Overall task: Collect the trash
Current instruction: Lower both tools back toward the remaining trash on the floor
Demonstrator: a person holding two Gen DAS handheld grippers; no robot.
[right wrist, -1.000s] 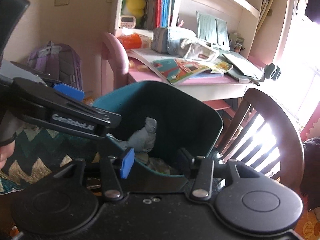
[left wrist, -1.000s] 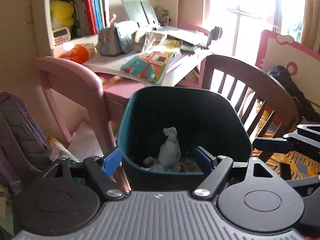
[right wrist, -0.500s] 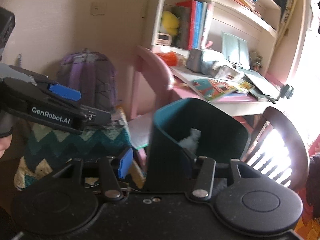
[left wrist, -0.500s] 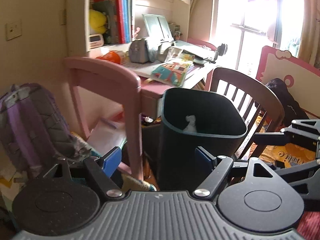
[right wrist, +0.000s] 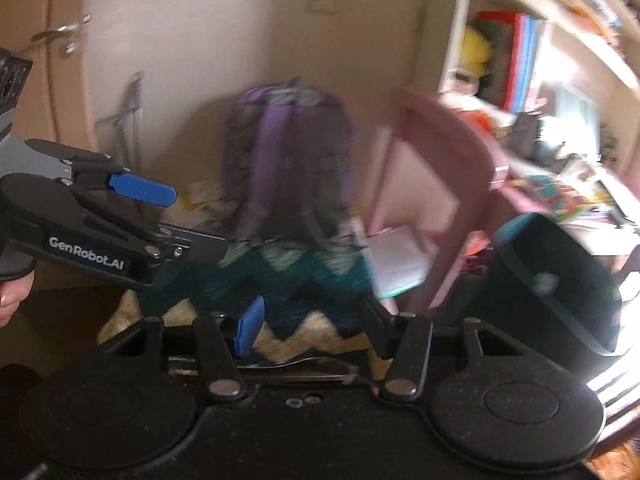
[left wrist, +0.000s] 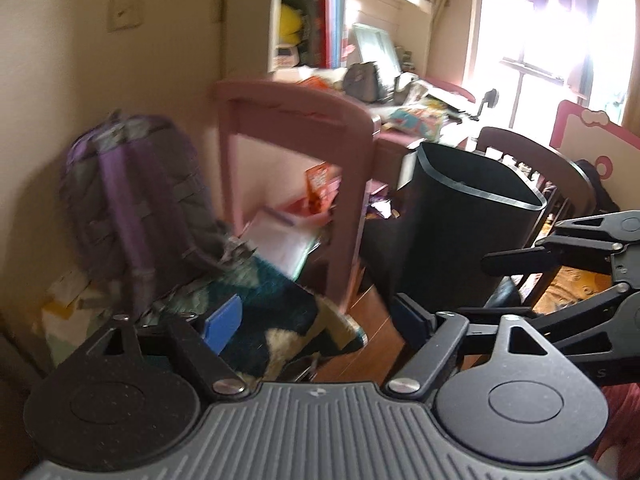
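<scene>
The dark teal trash bin (left wrist: 460, 232) stands on the floor beside the pink desk, to the right of centre in the left wrist view and at the right edge (right wrist: 568, 256) in the right wrist view. A pale crumpled scrap (right wrist: 544, 280) lies inside it. My left gripper (left wrist: 316, 320) hangs over a zigzag blanket, well short of the bin; its jaws are opening and hold nothing. My right gripper (right wrist: 314, 326) is open and empty above the same blanket. Each gripper shows in the other's view: the right one (left wrist: 520, 260) at the right edge, the left one (right wrist: 180, 216) at the left.
A purple backpack (left wrist: 132, 200) leans on the wall at left. The pink desk end frame (left wrist: 296, 128) stands between it and the bin, with papers underneath. A brown wooden chair (left wrist: 532, 148) is behind the bin. A teal zigzag blanket (right wrist: 280, 280) covers the floor in front.
Both grippers have pulled back and swung left away from the bin. The bin was filling the views; it now sits small at the right. Backpack and blanket have come into view.
</scene>
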